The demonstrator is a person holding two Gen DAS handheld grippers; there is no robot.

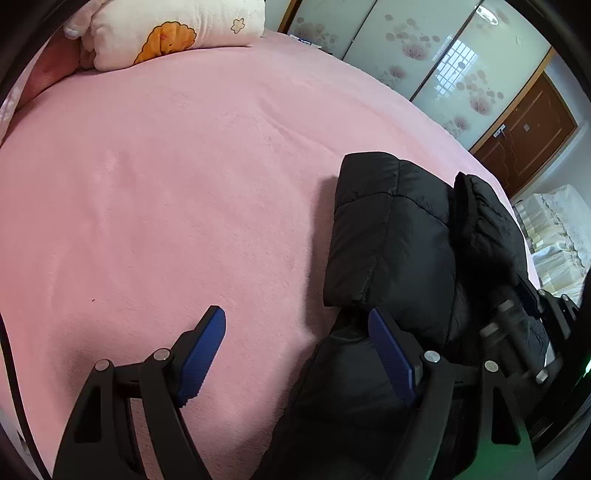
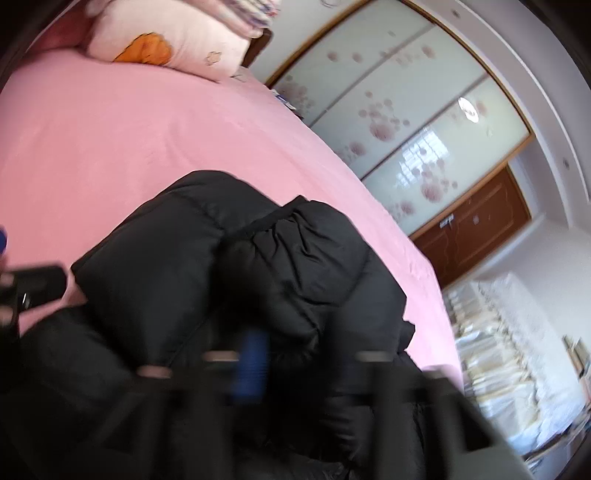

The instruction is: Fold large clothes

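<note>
Left wrist view: left gripper, black frame with two blue ribbed pads, jaws wide apart, nothing between them; bare bedding shows in the gap.
Left gripper pads: one pad over the pink fleece bed cover; the other pad at the near edge of the jacket, contact unclear.
Task thing: one black quilted puffer jacket, bunched and partly folded over itself, on the bed at 3 to 5 o'clock of the left view.
Right wrist view: blurred; same jacket fills centre to 6 o'clock.
Right gripper: right gripper, blue pads read as one smeared strip, so jaws are closed together; sits right against the jacket's near fold, but blur hides whether any fabric is pinched.
Other tool in sight: right gripper body shows at 4 o'clock of the left view, on top of the jacket; left gripper parts at 9 o'clock of the right view.
In the way: jacket bulk hides the bed's right edge and lies under both tools.
Around: one cream pillow with orange cartoon print at 11 o'clock; sliding wardrobe doors, frosted with pink flower print, three panels counted, at 1 o'clock; one brown wooden door at 2 o'clock; white lacy fabric pile at 3 o'clock beyond the bed.
Counts: jackets 1, grippers 2, pillows 1.
</note>
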